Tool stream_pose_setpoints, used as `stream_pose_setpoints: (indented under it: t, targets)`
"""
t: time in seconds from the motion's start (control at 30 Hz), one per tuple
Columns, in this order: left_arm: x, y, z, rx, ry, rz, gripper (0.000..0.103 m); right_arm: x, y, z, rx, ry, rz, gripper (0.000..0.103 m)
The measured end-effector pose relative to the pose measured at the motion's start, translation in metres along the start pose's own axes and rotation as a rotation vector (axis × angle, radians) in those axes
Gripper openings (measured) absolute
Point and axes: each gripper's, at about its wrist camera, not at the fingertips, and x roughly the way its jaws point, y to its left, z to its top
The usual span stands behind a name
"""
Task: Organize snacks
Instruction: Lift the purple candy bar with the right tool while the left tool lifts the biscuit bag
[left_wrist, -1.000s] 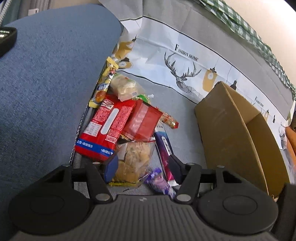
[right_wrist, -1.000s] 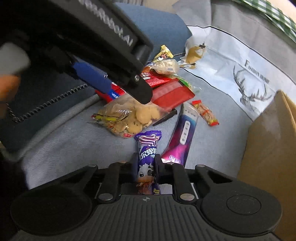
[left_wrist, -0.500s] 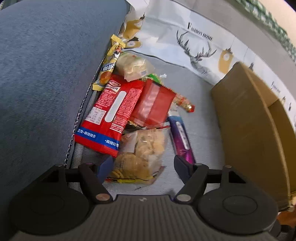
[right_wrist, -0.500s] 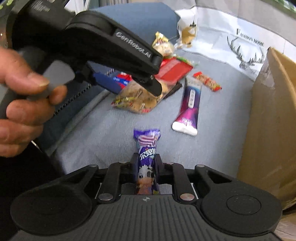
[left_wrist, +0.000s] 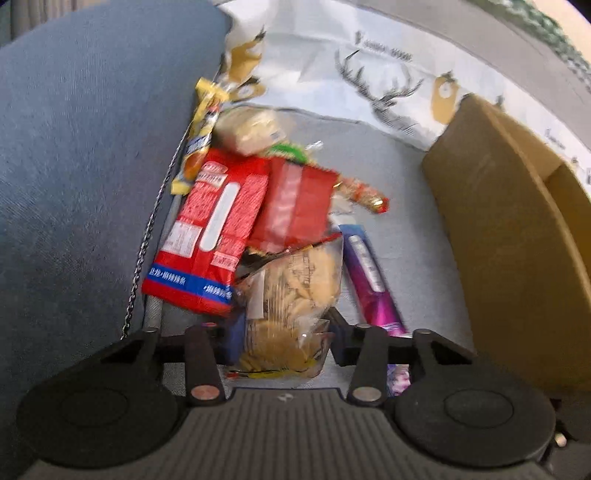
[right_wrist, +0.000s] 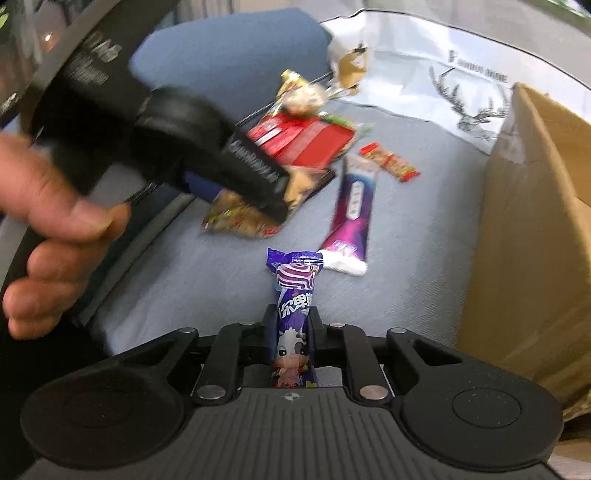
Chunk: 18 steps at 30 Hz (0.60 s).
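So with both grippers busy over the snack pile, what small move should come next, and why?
Probably carry the purple candy, clamped in the right gripper, over into the cardboard box beside it. The left gripper has just been closing around the clear biscuit bag, so that bag can follow.

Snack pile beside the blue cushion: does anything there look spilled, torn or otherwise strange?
Nothing looks spilled or torn. The snacks only lie overlapped in a loose heap against the cushion, still outside the cardboard box. Motion blur hides fine detail.

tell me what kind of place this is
Probably a living room sofa at home: blue-grey upholstered cushions, a deer-print throw over the backrest, and loose snack packets beside a cardboard box.
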Motion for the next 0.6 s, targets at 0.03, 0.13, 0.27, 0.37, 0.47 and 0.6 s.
stream_pose_setpoints:
  t: [0.03, 0.13, 0.27, 0.37, 0.47, 0.6]
  targets:
    - [-0.004, 0.000, -0.001, 0.003, -0.005, -0.025, 0.046, -0.001, -0.002, -0.001, 0.015, 0.000, -0.006, 0.016]
    - [-0.015, -0.002, -0.004, 0.012, -0.005, -0.093, 0.046, 0.001, -0.008, -0.005, 0.049, 0.017, -0.018, 0.016]
    - [-0.019, -0.009, -0.009, 0.035, 0.039, -0.145, 0.047, 0.002, -0.007, -0.007, 0.064, 0.030, -0.011, 0.016]
    - [-0.012, -0.016, -0.011, 0.076, 0.085, -0.116, 0.047, 0.005, -0.007, -0.009, 0.079, 0.050, 0.005, 0.016]
    - [-0.003, -0.020, -0.012, 0.095, 0.126, -0.098, 0.048, 0.005, -0.007, -0.009, 0.082, 0.056, 0.012, 0.016]
    - [0.004, -0.026, -0.010, 0.111, 0.145, -0.087, 0.052, 0.005, -0.008, -0.009, 0.091, 0.059, 0.016, 0.016]
